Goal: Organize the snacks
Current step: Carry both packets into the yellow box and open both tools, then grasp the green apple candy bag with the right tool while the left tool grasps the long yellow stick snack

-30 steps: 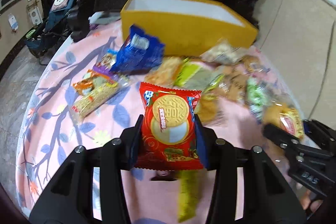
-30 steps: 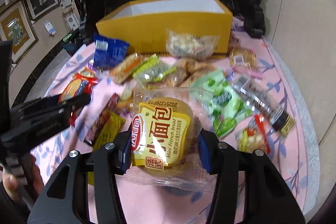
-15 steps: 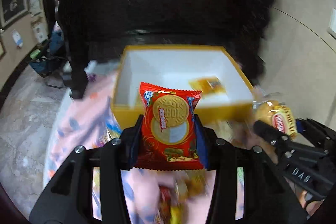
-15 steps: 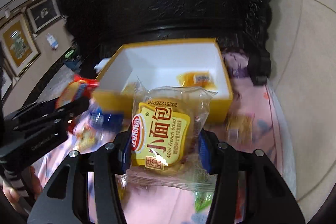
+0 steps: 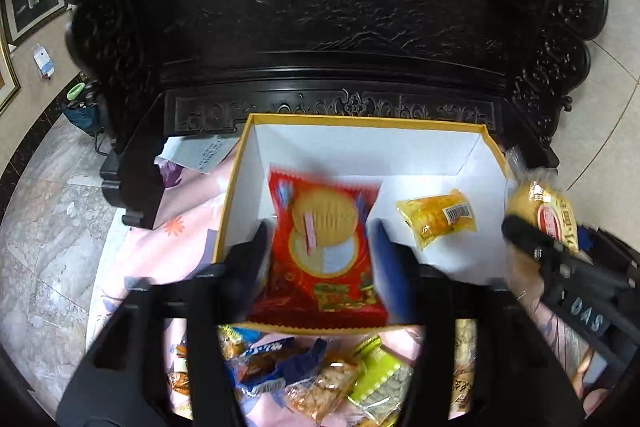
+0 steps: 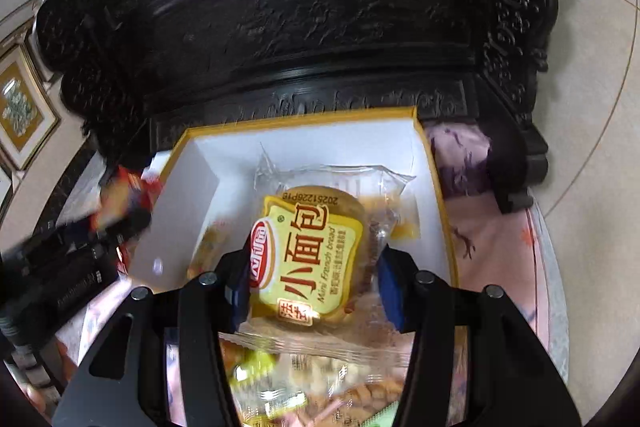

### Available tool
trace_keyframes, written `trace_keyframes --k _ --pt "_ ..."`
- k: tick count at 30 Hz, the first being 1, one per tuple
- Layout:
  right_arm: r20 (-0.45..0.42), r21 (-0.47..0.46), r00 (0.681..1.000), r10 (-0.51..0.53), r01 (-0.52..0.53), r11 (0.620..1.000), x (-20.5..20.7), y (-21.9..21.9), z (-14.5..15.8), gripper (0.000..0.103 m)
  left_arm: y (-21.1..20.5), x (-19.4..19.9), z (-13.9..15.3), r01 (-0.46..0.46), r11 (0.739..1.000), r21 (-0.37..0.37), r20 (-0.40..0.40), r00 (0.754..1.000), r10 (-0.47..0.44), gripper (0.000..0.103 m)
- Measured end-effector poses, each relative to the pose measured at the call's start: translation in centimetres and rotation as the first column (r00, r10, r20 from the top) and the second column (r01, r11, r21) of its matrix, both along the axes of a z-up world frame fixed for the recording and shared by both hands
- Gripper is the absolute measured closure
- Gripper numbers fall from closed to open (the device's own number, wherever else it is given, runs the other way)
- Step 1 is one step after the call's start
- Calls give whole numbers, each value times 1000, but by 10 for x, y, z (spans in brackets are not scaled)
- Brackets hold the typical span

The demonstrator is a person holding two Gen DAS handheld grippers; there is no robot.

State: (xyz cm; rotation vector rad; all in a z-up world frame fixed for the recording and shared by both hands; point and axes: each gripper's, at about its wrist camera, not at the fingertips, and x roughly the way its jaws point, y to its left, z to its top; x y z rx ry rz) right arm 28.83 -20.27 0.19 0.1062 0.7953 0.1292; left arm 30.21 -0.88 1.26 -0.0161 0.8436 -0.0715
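A yellow box (image 5: pixel 236 187) with white inner walls lies below both grippers, and one small yellow snack packet (image 5: pixel 436 217) rests on its floor. My left gripper (image 5: pixel 320 251) hangs over the box's near left part. Its jaws are opening, and the red cookie packet (image 5: pixel 324 239) between them is blurred and looks loose. My right gripper (image 6: pixel 312 283) is over the box (image 6: pixel 436 195) too. Its jaws are opening, but the pads still touch the mini bread packet (image 6: pixel 308 255). That packet (image 5: pixel 548 215) also shows at the right edge of the left wrist view.
A tall dark carved wooden piece (image 5: pixel 320 27) stands right behind the box. The pink flowered tablecloth (image 5: pixel 180 247) carries several loose snack packets (image 5: pixel 320 379) in front of the box. A person's hand (image 5: pixel 580 359) holds the right gripper. Tiled floor lies to the left.
Both grippers have travelled forward and up from the snack pile to above the yellow box. The red packet, sharp before, is now blurred between the left jaws.
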Motion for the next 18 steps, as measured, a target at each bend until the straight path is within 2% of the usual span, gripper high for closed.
trace_keyframes --k 1,5,9,13,15,18 --pt "-6 -11 1000 -10 10 1000 4 -1 1 28 1 4 0 -4 1000 7 1 1000 4 2" --pt "-21 -36 1000 11 -11 999 1 -6 4 27 1 -2 5 1 998 71 47 999 -5 2" --pt "-33 -47 994 101 -102 994 -50 -14 1 26 11 -35 4 23 999 44 56 998 -25 2" --pt "-74 -70 981 180 -185 980 -120 -26 -43 13 25 -96 -18 55 998 19 32 998 -55 2" --pt "-92 -98 976 198 -207 973 -150 -31 -74 12 30 -131 -38 81 997 -12 8 997 -80 2" --pt "-112 -153 965 236 -252 956 -180 -32 -110 12 32 -179 -67 95 995 -8 -13 995 -95 2"
